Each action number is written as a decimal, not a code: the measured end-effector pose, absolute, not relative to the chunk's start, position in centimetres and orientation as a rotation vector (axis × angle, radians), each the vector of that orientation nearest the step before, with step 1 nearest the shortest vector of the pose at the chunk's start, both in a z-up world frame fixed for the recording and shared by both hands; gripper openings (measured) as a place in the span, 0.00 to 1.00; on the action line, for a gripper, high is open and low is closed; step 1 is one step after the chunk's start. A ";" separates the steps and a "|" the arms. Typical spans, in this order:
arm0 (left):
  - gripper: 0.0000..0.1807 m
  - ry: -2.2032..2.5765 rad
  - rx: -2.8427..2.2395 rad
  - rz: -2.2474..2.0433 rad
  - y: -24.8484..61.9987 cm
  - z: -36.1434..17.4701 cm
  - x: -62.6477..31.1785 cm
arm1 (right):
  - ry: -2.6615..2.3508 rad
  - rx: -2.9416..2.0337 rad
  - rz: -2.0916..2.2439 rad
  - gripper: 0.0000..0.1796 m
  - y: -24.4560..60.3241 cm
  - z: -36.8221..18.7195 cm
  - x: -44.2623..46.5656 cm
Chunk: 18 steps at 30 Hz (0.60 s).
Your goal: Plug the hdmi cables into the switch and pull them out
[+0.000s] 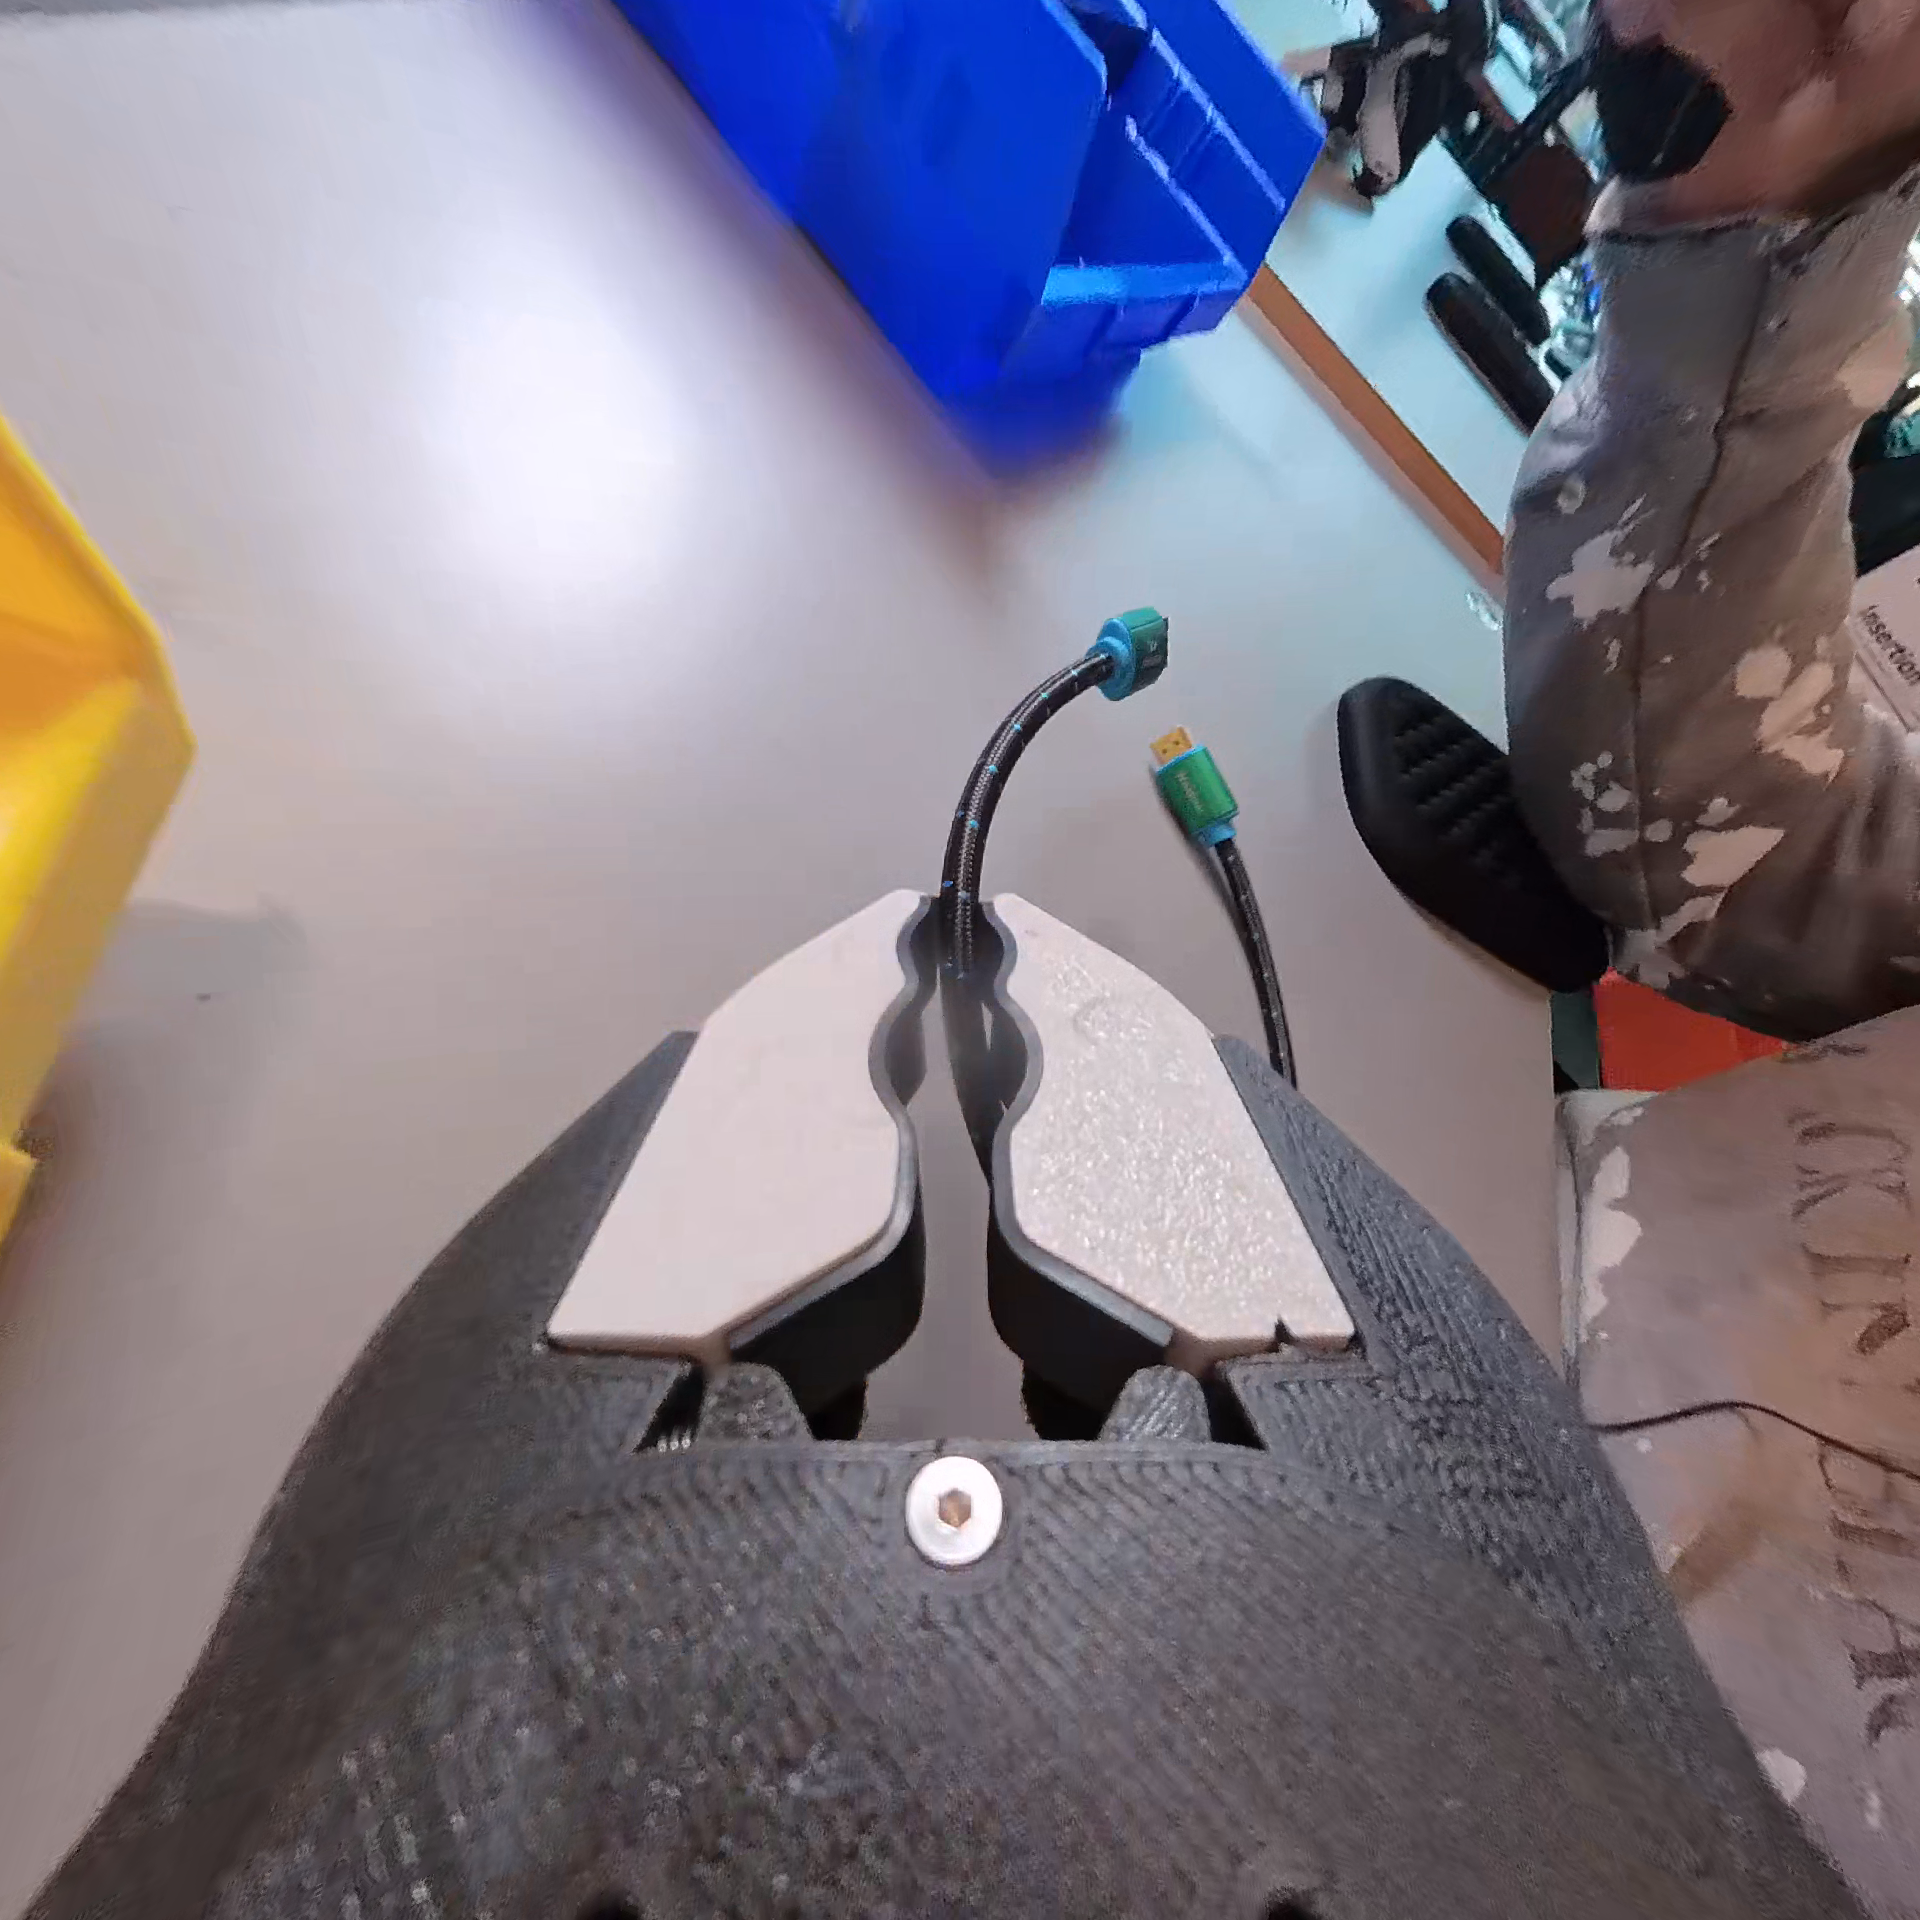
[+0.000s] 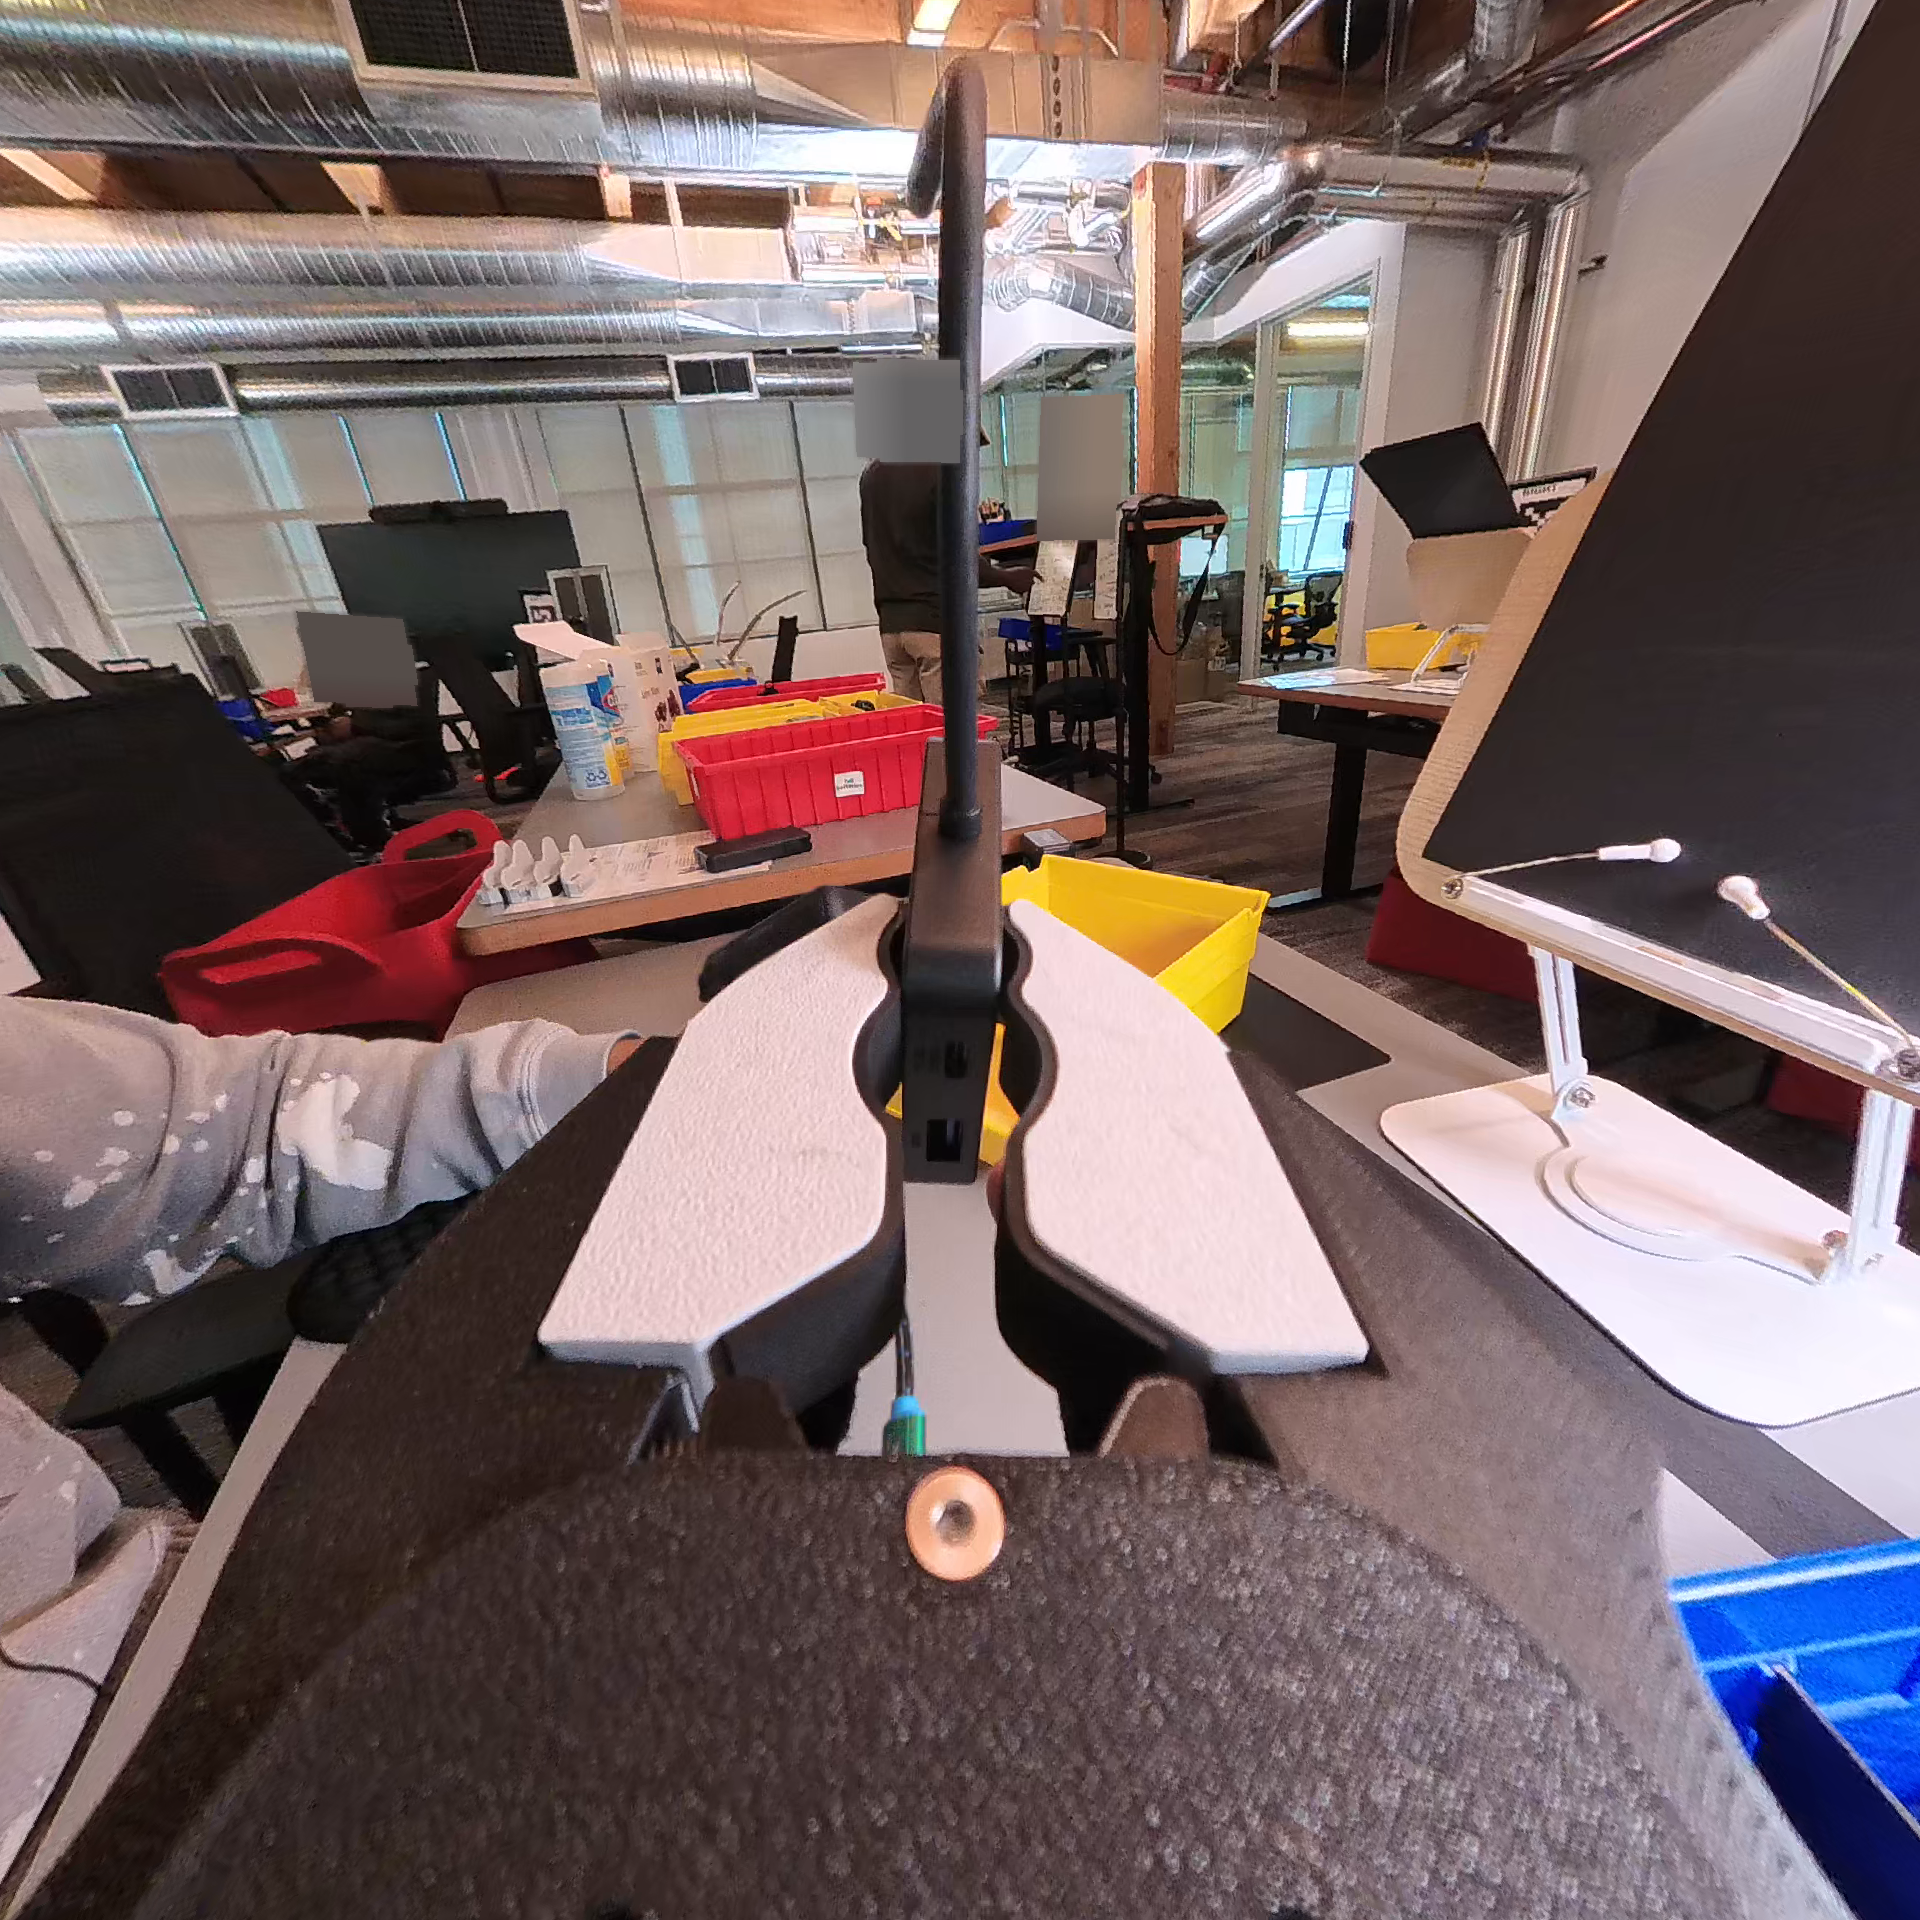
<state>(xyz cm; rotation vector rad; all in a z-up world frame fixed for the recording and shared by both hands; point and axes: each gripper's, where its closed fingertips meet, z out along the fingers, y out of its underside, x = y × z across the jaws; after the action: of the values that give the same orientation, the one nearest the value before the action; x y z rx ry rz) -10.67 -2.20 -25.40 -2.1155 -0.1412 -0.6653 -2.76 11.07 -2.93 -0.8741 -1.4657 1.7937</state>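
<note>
- A blue bin (image 1: 997, 208) and a yellow bin (image 1: 62, 779) flank the white table (image 1: 468, 520); a white stand (image 2: 1558, 1226) sits right.
- The left gripper (image 1: 958, 920) angles down over the table, clamping a braided HDMI cable (image 1: 977, 800); its green plug (image 1: 1135, 652) arcs ahead.
- A second HDMI cable (image 1: 1205, 805) lies just beside it.
- The right gripper (image 2: 951, 925) points level, pinching the black switch (image 2: 948, 997) upright.

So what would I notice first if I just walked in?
Probably the left claw pinching a braided black cable, its green plug curling up over the grey table. Next, the right claw gripping the black switch box, held up with its own cord rising straight above.
</note>
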 end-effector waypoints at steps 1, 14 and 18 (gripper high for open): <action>0.04 -0.141 -2.142 -0.668 -2.3 -25.9 -10.5 | -1.468 -0.876 1.793 0.08 11.0 -3.0 -2.8; 0.15 0.194 -2.237 -0.351 -0.3 -23.2 -10.7 | -1.477 -0.864 1.812 0.08 10.5 -3.1 -3.0; 0.17 0.432 -2.355 -0.334 3.2 -26.2 -9.0 | -1.480 -0.860 1.798 0.08 10.6 -3.1 -2.9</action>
<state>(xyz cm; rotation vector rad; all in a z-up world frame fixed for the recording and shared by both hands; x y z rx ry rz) -8.97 3.21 -26.18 -2.3551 0.4319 -0.3337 -2.90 10.60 -3.06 -0.8603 -1.4799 1.7982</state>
